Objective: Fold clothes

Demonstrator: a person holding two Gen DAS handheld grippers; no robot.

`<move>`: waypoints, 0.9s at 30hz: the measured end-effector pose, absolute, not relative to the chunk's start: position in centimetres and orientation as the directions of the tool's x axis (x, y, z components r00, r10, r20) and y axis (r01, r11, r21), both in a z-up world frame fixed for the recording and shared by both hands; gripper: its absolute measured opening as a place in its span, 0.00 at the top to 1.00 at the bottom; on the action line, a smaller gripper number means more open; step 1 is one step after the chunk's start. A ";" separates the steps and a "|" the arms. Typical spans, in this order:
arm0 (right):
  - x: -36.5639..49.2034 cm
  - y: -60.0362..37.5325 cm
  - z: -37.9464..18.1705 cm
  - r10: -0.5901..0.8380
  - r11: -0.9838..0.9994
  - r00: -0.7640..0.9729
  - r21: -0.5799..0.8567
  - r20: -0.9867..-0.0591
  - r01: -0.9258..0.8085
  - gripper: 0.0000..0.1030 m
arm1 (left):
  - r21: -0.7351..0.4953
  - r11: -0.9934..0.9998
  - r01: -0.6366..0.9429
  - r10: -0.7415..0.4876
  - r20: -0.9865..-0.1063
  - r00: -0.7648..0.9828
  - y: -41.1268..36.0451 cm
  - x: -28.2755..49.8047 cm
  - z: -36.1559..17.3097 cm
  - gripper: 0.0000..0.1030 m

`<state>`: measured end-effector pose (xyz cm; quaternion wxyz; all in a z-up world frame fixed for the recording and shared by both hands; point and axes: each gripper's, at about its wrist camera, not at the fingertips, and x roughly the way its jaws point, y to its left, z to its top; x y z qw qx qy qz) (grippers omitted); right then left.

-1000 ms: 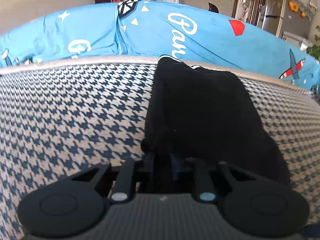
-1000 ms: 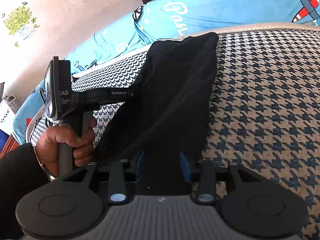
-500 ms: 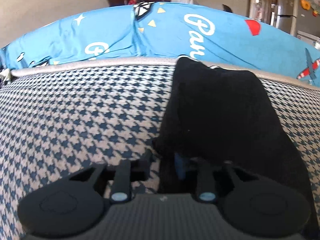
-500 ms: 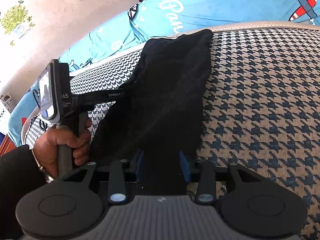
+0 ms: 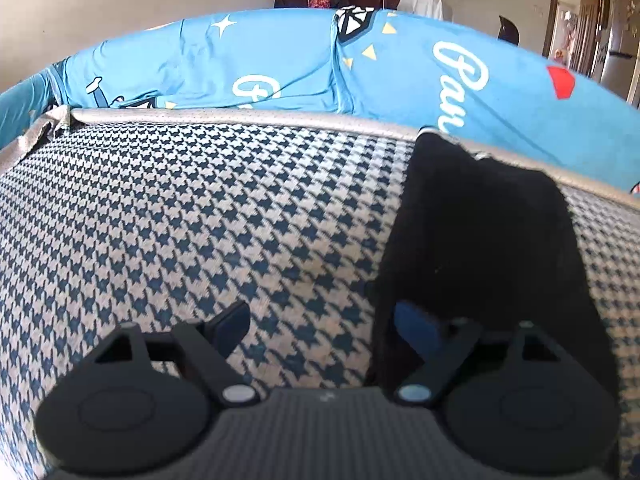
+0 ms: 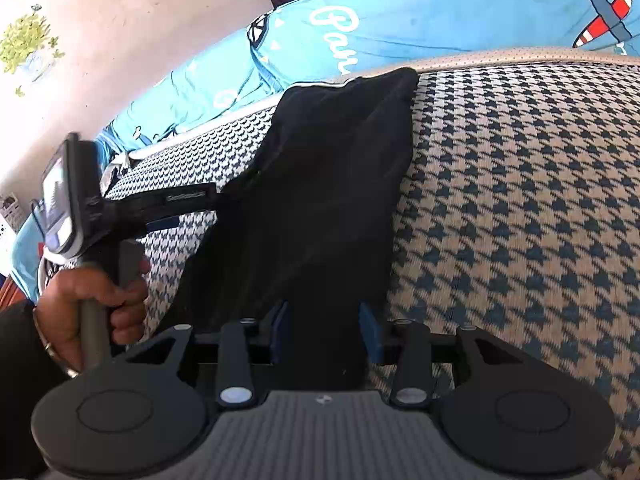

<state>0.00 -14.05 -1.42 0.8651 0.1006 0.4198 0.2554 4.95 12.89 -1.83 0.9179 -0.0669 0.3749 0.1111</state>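
Note:
A black garment (image 5: 480,232) lies lengthwise on the houndstooth cushion (image 5: 200,220), folded into a long strip that reaches the cushion's far edge. My left gripper (image 5: 320,324) is open, its fingers spread wide; the cloth's near left edge lies by its right finger (image 5: 416,328), and bare cushion shows between the fingers. In the right wrist view the same garment (image 6: 328,184) runs toward me, and my right gripper (image 6: 325,332) is shut on its near end. The left gripper (image 6: 192,200), held by a hand (image 6: 92,300), sits at the cloth's left edge.
Blue printed cushions (image 5: 360,80) line the back of the seat behind a pale trim (image 5: 240,118). Houndstooth fabric spreads wide to the right of the garment (image 6: 520,200). A wall, a doorway and dark furniture stand beyond.
My left gripper has opened and let go of the garment's near edge, and it has shifted left. The right gripper keeps its hold on the cloth.

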 end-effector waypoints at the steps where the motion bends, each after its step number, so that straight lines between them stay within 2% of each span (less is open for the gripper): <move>1: 0.3 -14.1 -1.3 0.527 0.849 0.521 0.392 -0.671 -0.354 0.61 | -0.036 0.968 -0.247 0.151 -0.704 0.694 12.7 5.1 -1.7 0.18; 8: 3.2 -14.5 -0.9 0.508 0.861 0.560 0.382 -0.654 -0.335 0.61 | -0.036 0.979 -0.201 0.116 -0.712 0.693 11.0 6.4 -1.0 0.08; 10: 4.1 -14.7 -0.7 0.501 0.865 0.574 0.377 -0.647 -0.330 0.61 | -0.027 0.981 -0.190 0.115 -0.708 0.697 10.4 6.6 -1.0 0.02; 17: 7.7 -15.2 0.0 0.489 0.872 0.613 0.366 -0.621 -0.325 0.61 | -0.026 0.982 -0.188 0.118 -0.691 0.713 8.7 7.5 -1.5 0.01; 27: 12.1 -14.1 0.0 0.529 0.848 0.607 0.336 -0.593 -0.411 0.61 | -0.012 0.988 -0.156 0.104 -0.696 0.711 7.3 8.4 -2.2 0.00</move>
